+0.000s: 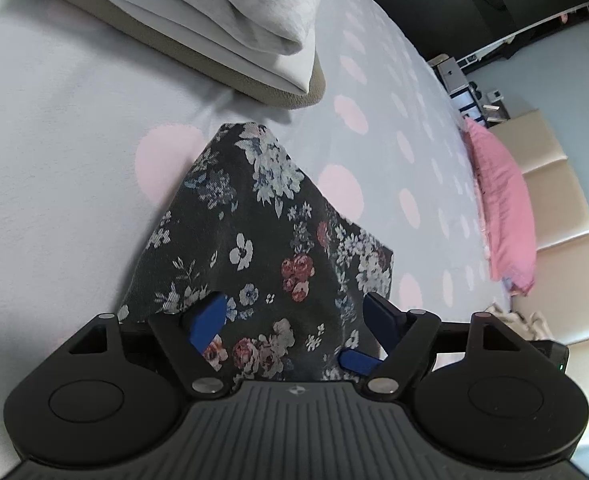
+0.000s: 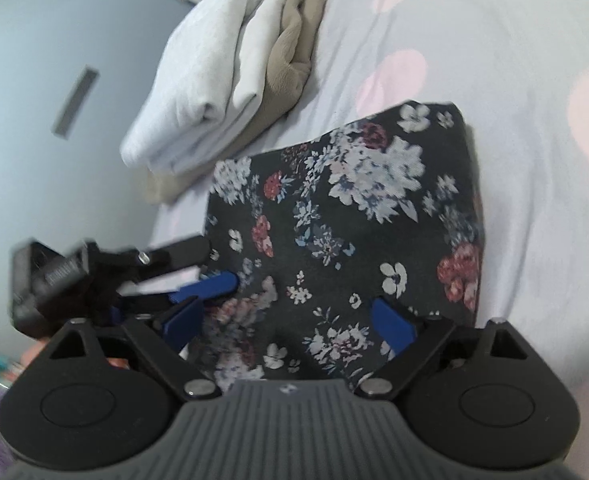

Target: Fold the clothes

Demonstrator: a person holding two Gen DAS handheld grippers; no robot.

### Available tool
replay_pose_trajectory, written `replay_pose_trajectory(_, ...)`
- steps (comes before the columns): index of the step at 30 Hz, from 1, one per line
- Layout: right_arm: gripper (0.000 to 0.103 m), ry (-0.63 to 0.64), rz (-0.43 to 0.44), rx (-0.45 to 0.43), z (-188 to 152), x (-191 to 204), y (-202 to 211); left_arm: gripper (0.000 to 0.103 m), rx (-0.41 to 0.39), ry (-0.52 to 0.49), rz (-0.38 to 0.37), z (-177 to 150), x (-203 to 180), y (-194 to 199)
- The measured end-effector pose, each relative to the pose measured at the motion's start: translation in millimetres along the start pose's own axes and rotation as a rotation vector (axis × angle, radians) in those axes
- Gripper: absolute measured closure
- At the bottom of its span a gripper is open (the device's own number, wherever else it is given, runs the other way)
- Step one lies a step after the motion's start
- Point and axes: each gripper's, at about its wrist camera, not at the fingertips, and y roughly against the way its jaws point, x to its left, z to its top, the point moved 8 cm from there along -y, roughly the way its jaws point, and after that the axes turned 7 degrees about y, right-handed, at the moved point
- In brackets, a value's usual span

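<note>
A dark floral garment (image 1: 262, 224) lies folded on the pale sheet with pink dots (image 1: 54, 184). My left gripper (image 1: 294, 316) stands open over the garment's near edge. The blue pads (image 1: 210, 318) are wide apart, with cloth lying between them and not pinched. In the right wrist view the same garment (image 2: 346, 216) fills the middle. My right gripper (image 2: 286, 322) is open too, its blue pads (image 2: 392, 326) apart on either side of the near edge. The left gripper (image 2: 202, 268) shows at the garment's left corner.
A stack of folded white and beige clothes (image 1: 230, 32) sits just beyond the garment, also seen in the right wrist view as a stack (image 2: 214, 80). A pink pillow (image 1: 502, 208) and a beige padded headboard (image 1: 562, 200) lie at the right. A grey wall (image 2: 34, 80) is at the left.
</note>
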Motion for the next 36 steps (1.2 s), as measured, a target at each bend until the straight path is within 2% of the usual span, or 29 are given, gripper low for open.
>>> replay_pose_trajectory(5, 0.001, -0.03, 0.046, -0.011, -4, 3, 3, 0.028, 0.002, 0.018, 0.018, -4, 1, 3)
replay_pose_trajectory(16, 0.001, -0.027, -0.007, -0.015, -5, 9, 2, 0.028, -0.004, -0.006, 0.044, -8, -1, 6)
replay_pose_trajectory(23, 0.001, 0.054, -0.061, 0.013, -9, 18, 1, 0.029, -0.106, -0.069, 0.065, 4, -7, 31)
replay_pose_trajectory(26, 0.001, 0.047, -0.074, 0.028, -7, 25, 6, 0.029, -0.142, -0.076, 0.069, 17, -4, 46)
replay_pose_trajectory(29, 0.001, 0.067, -0.06, -0.034, 2, 34, 23, 0.029, -0.175, -0.095, 0.097, 29, 2, 58)
replay_pose_trajectory(33, 0.001, 0.123, -0.108, -0.053, 11, 25, 39, 0.028, -0.147, -0.098, 0.092, 33, 14, 58)
replay_pose_trajectory(36, 0.001, 0.075, -0.093, -0.046, 9, 7, 39, 0.028, -0.113, -0.127, 0.101, 28, 24, 48)
